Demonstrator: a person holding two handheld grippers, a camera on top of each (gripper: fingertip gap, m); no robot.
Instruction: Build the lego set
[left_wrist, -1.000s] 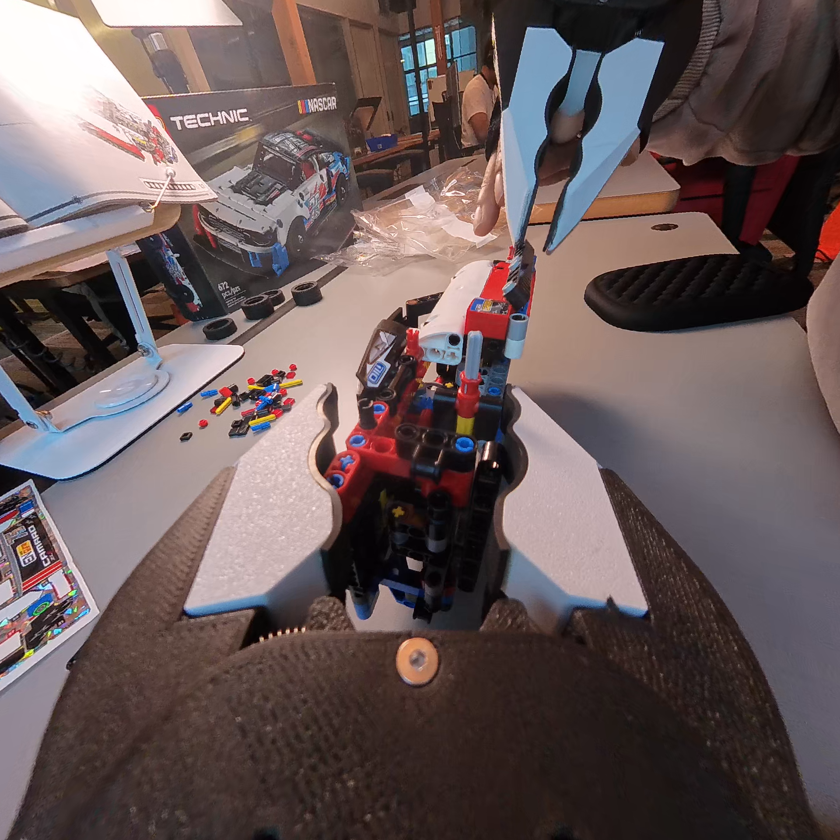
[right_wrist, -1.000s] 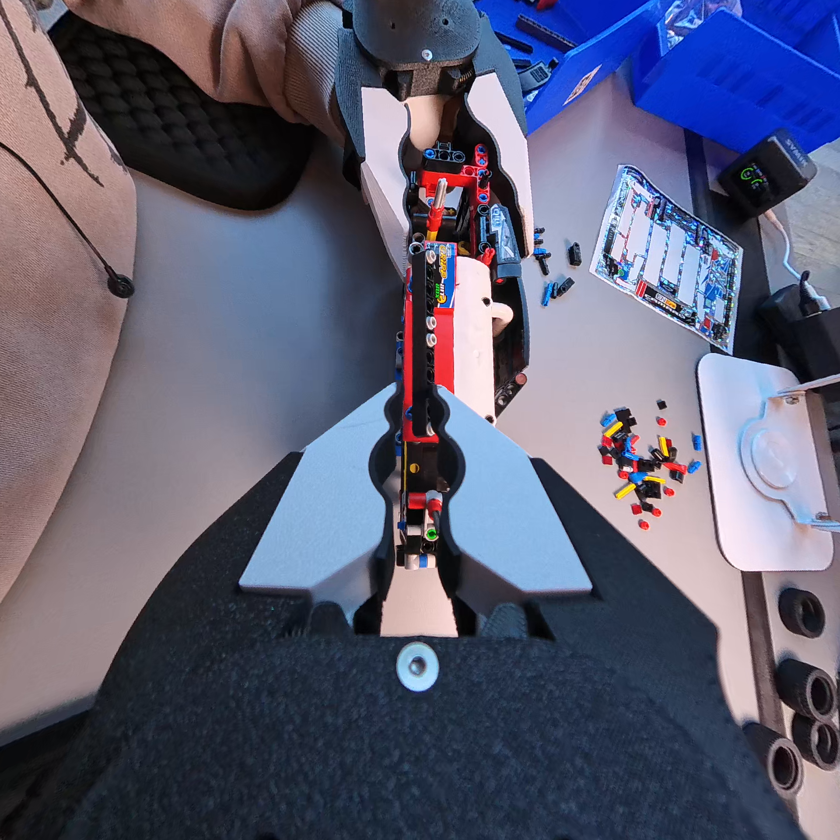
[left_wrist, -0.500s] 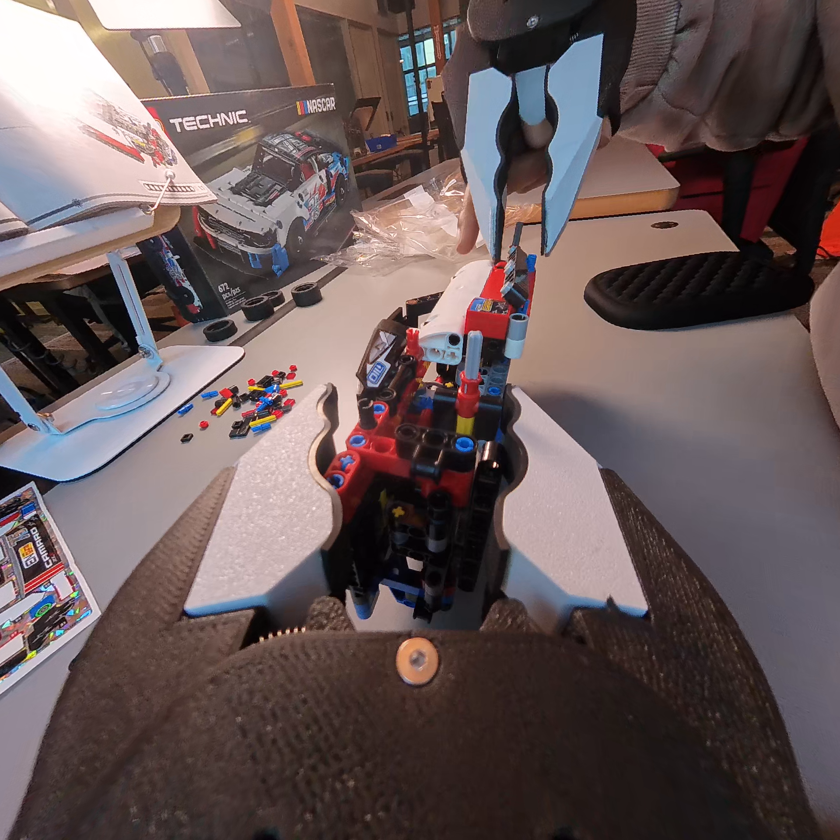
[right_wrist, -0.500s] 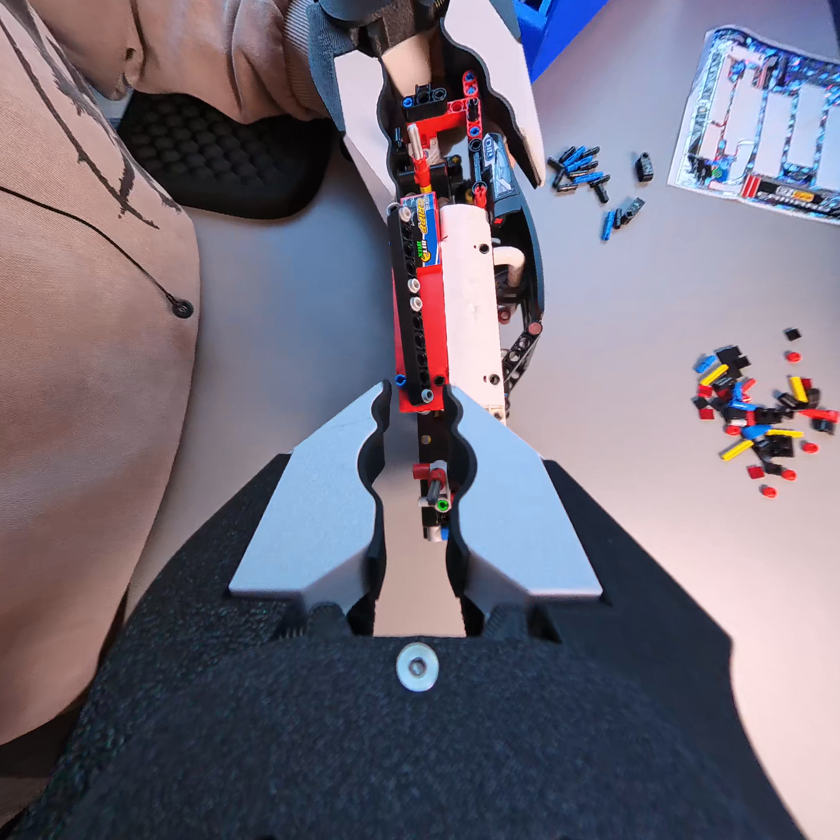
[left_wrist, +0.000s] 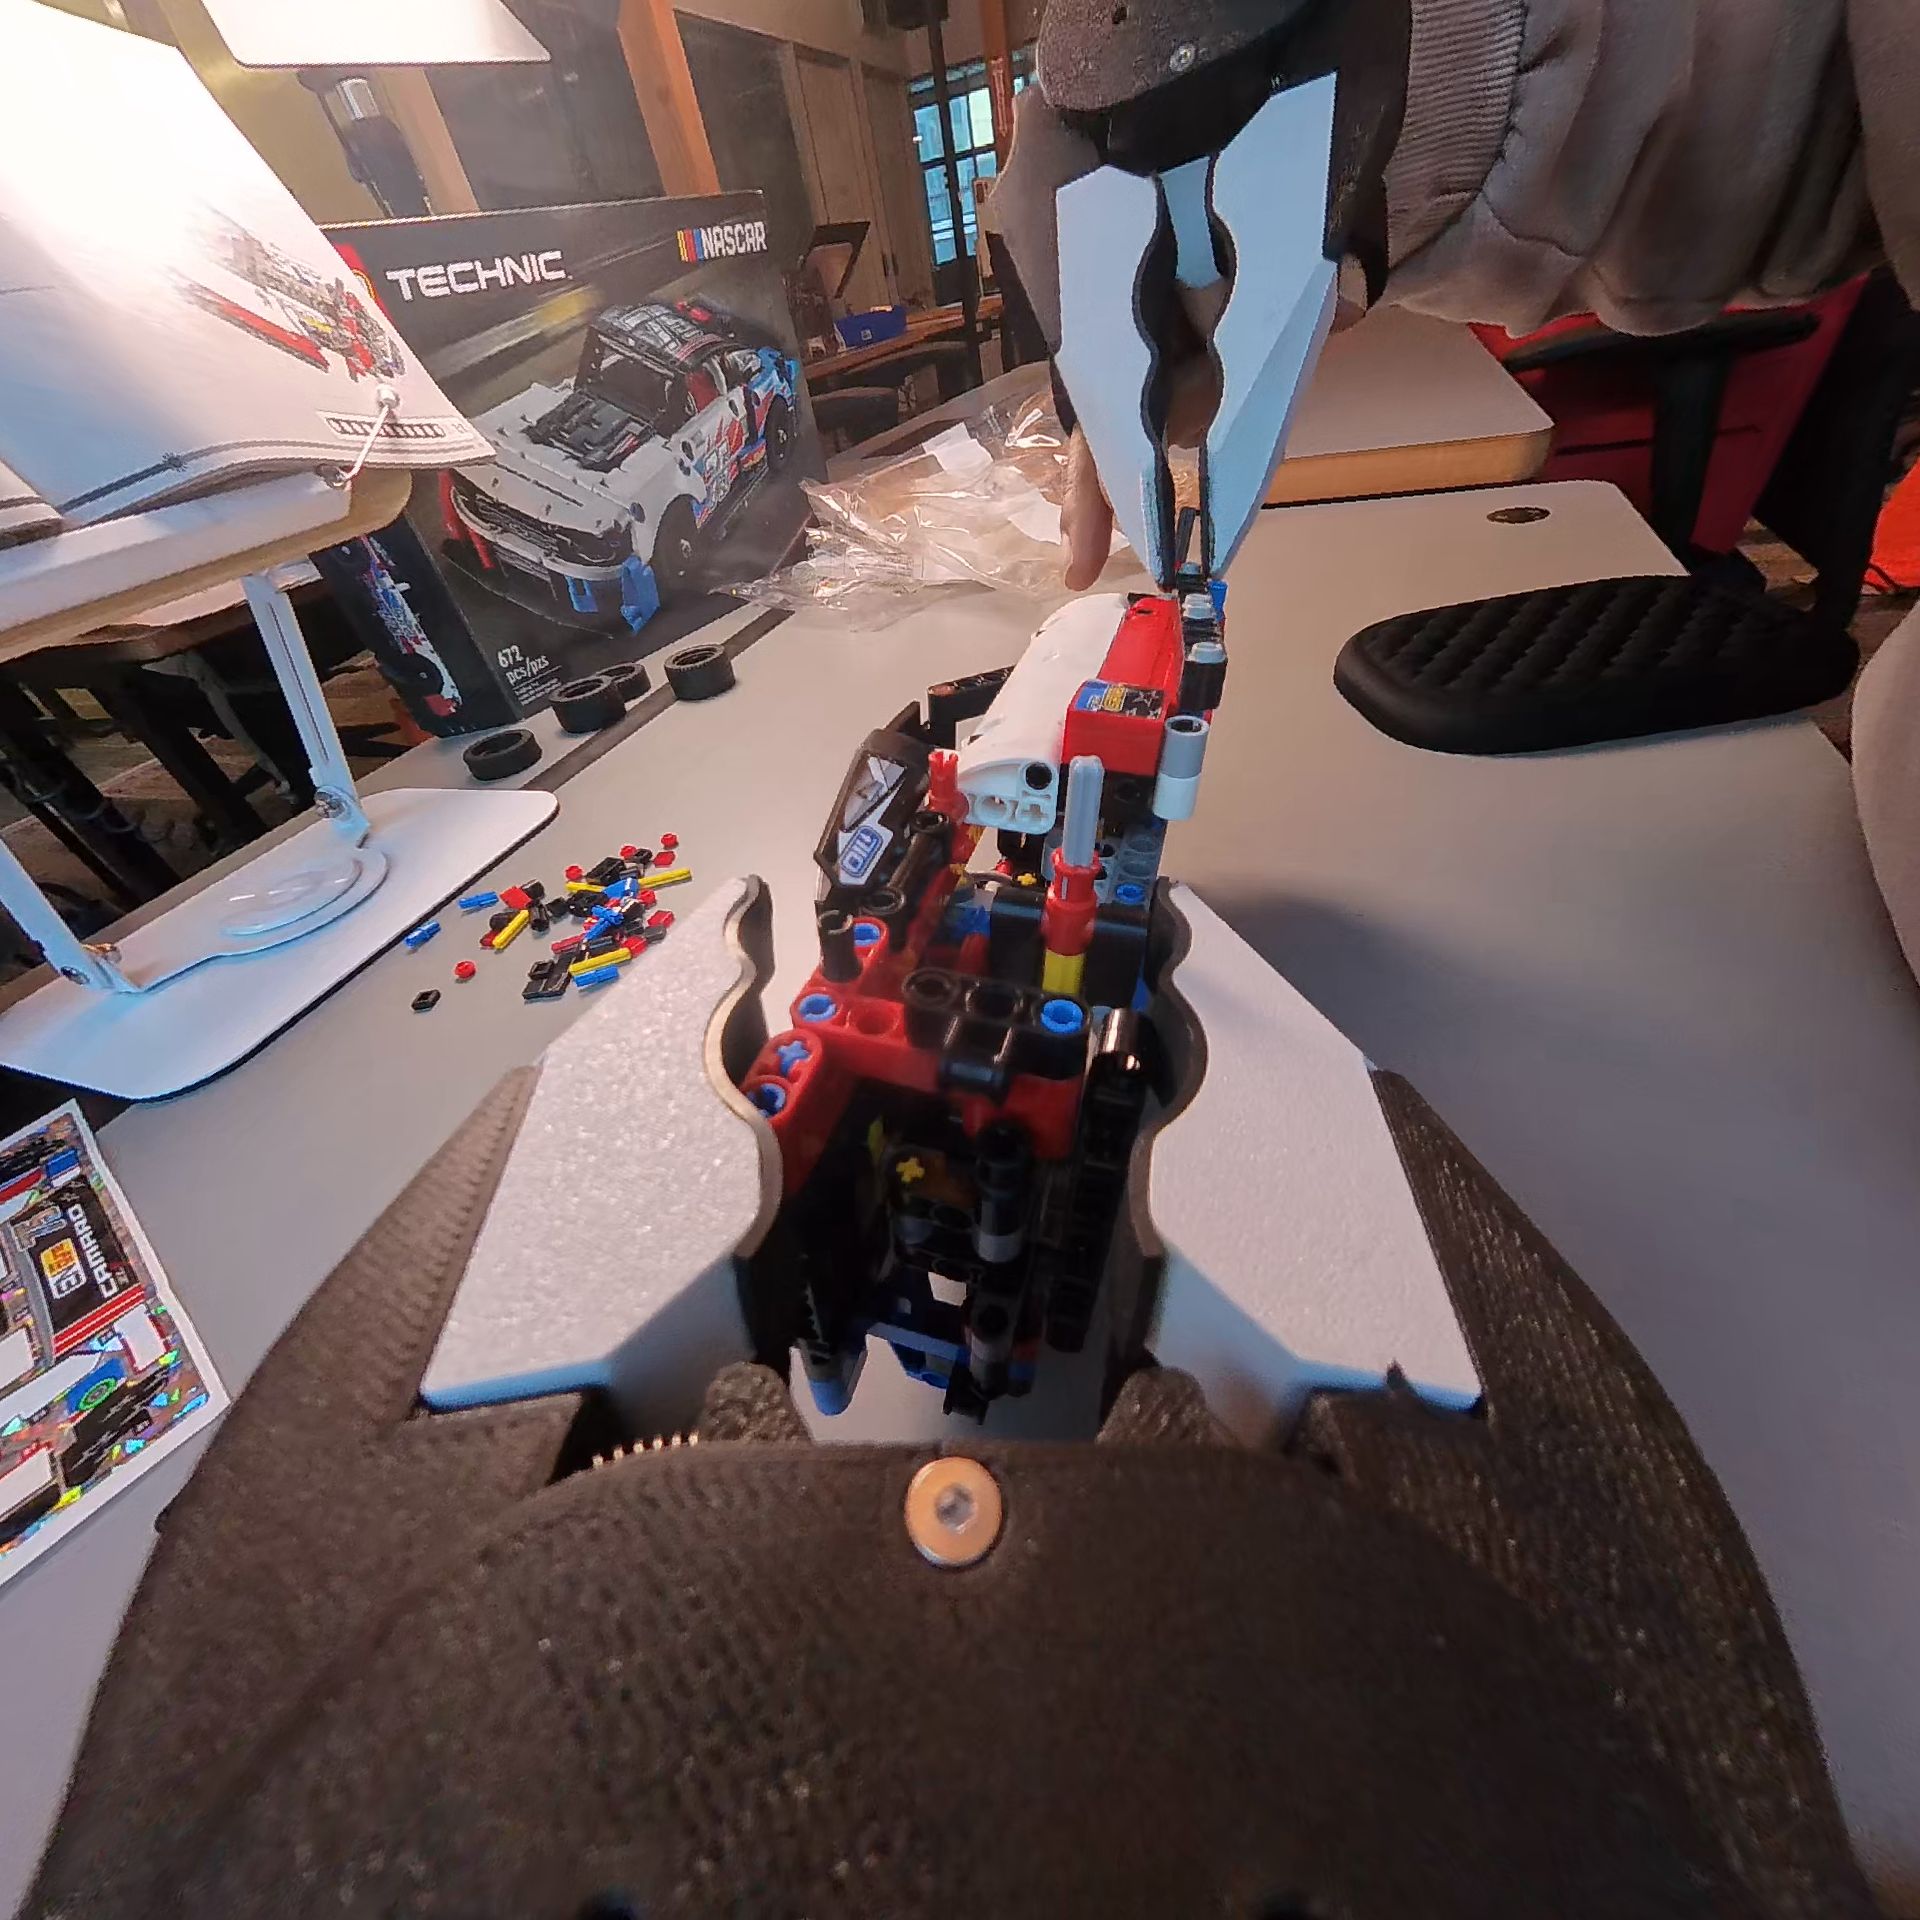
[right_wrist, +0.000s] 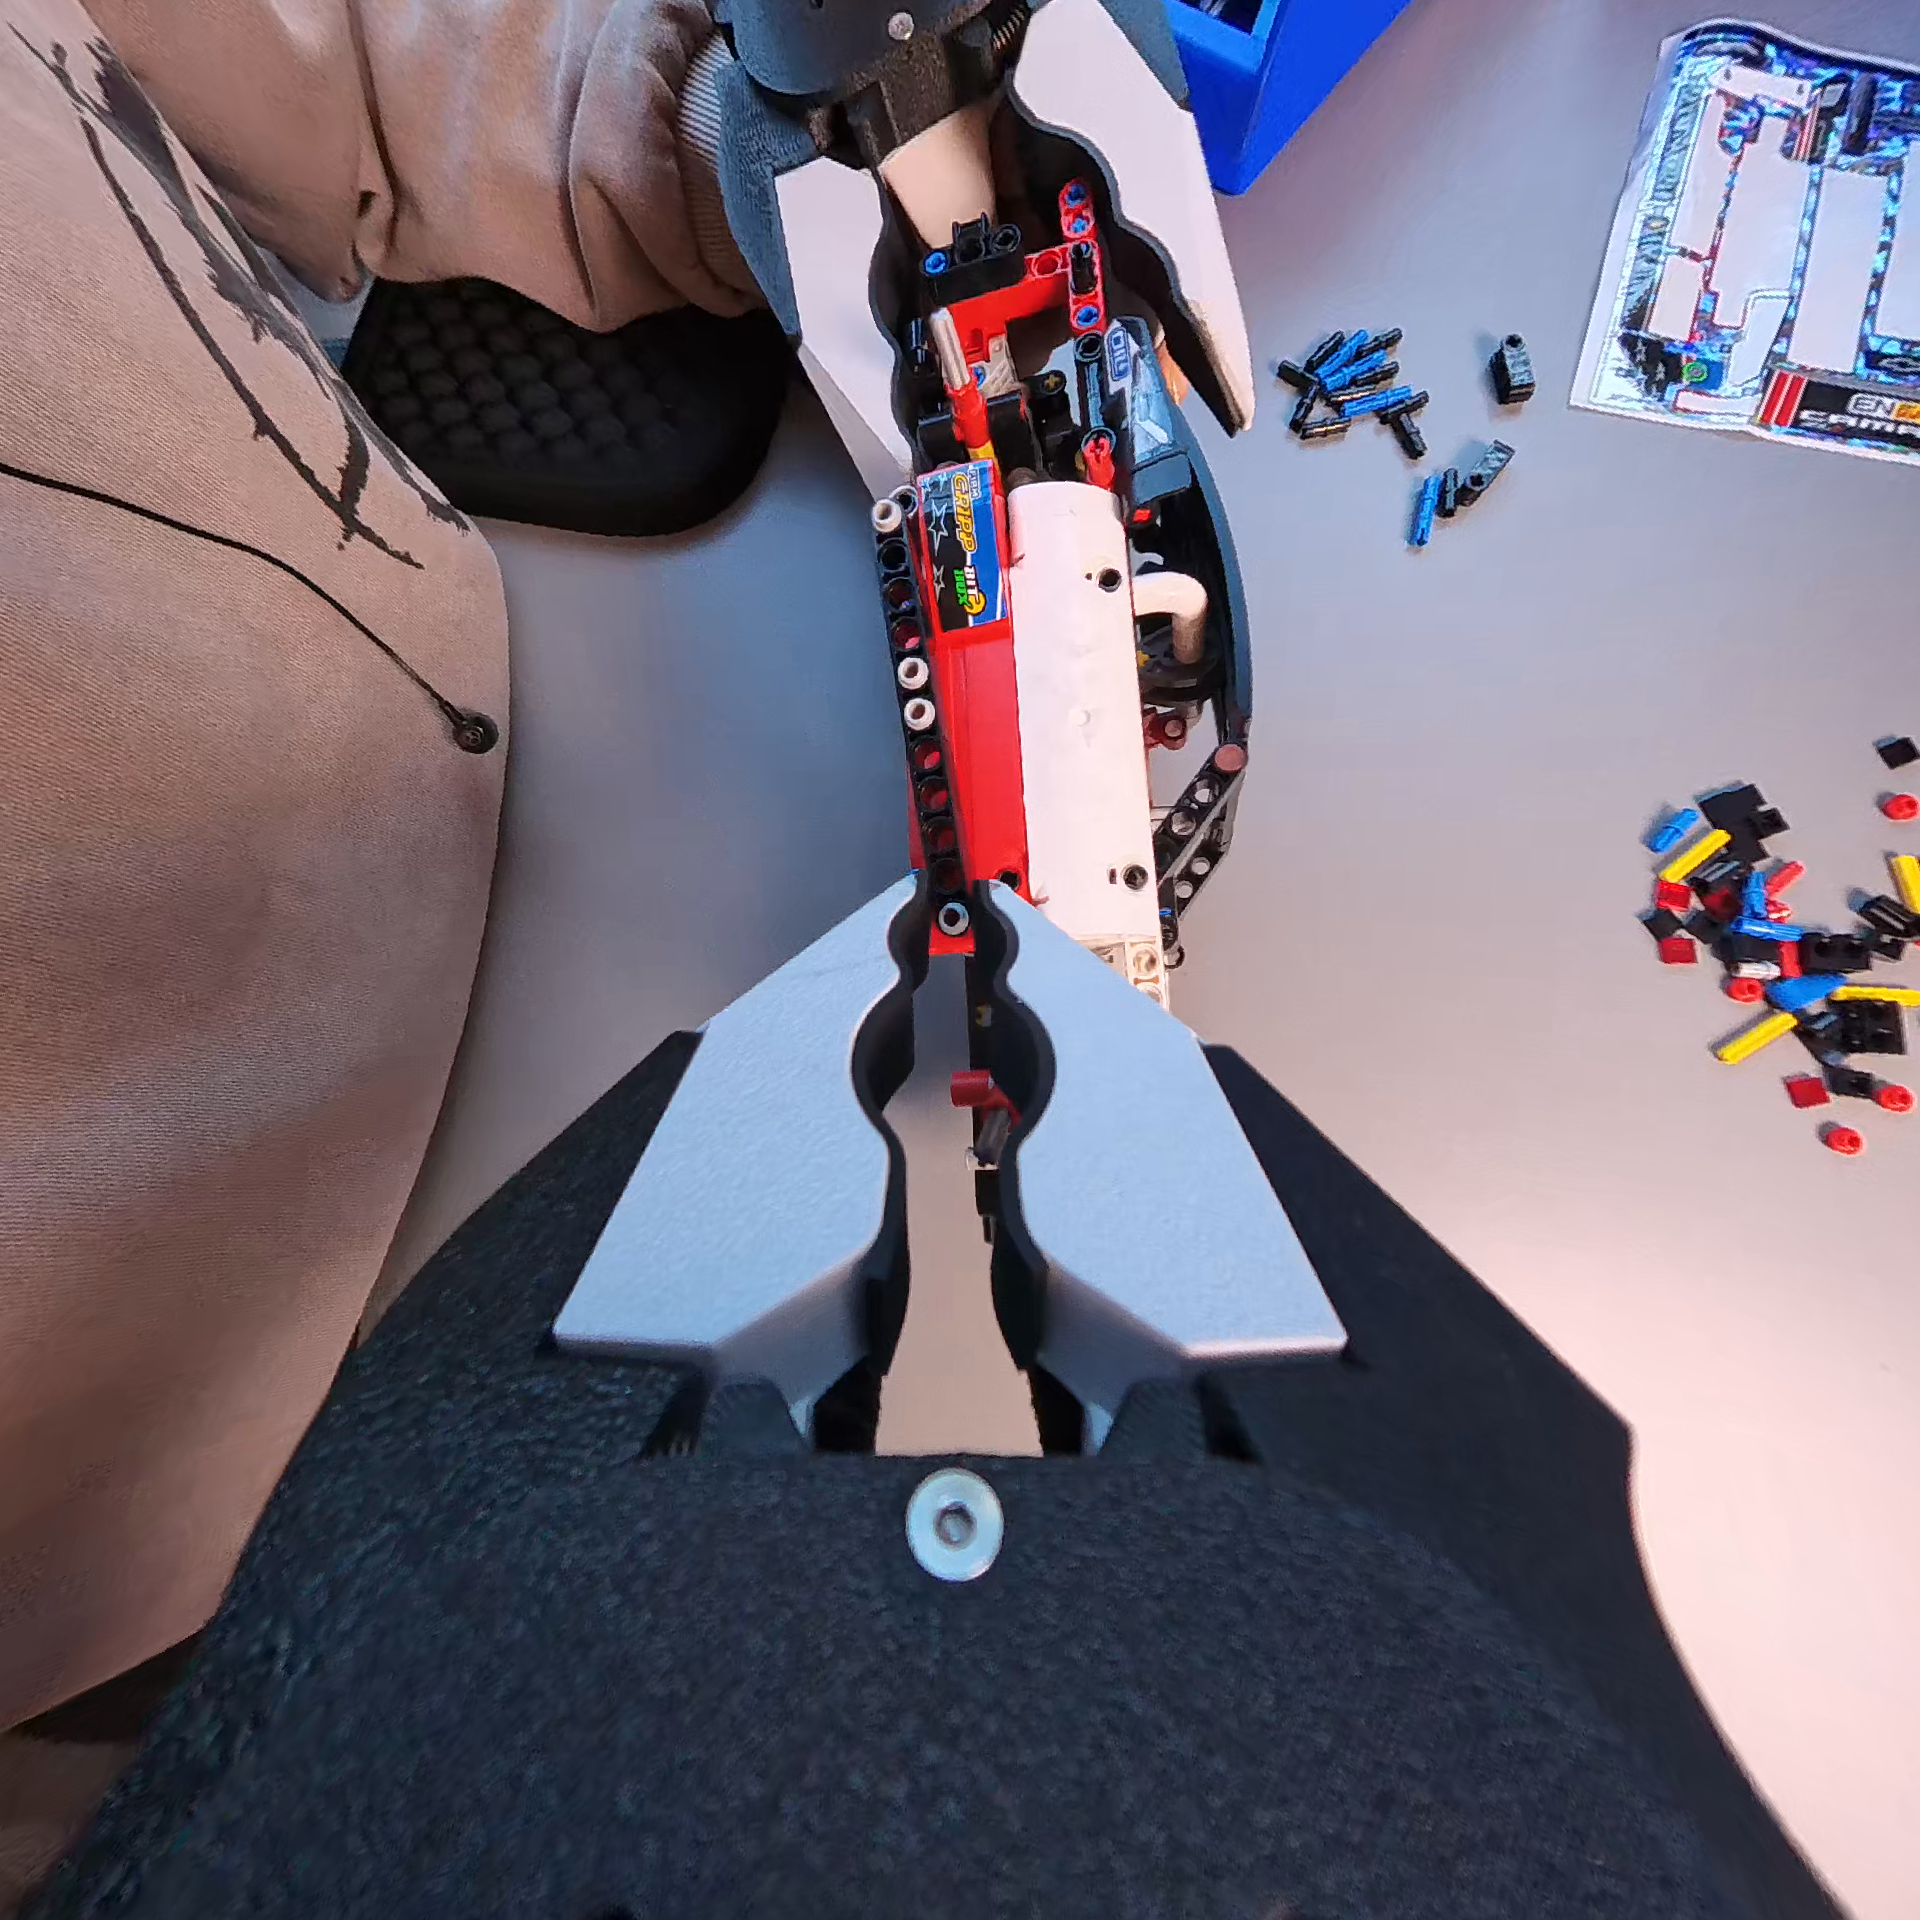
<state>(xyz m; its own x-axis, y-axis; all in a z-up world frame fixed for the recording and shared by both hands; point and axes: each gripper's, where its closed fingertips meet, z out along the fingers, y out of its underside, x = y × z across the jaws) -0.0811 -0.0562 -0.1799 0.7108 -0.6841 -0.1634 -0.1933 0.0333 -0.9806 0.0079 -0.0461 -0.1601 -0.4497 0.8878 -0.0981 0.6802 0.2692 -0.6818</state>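
Your left gripper (left_wrist: 951, 1029) is clamped on the near end of the partly built red, white and black brick car chassis (left_wrist: 1023, 894), holding it above the grey tabletop (left_wrist: 1507, 966) with its length running toward 12 o'clock. At the far end, your right gripper (right_wrist: 951, 914) has its tips pinched on the black perforated beam (right_wrist: 920, 727) along the chassis's red side panel. The grip there is narrow and sits on the very end, so a sideways twist or a hard push could, I judge, pop the beam off its pins or lever the chassis out of your left claw. At 10 o'clock, well apart, lie the loose pile of small coloured pins (left_wrist: 582, 920), then the four black tyres (left_wrist: 597, 701) and the printed set box (left_wrist: 582, 416). Compared with half a second ago, your right gripper has narrowed from a loose straddle to this pinch.
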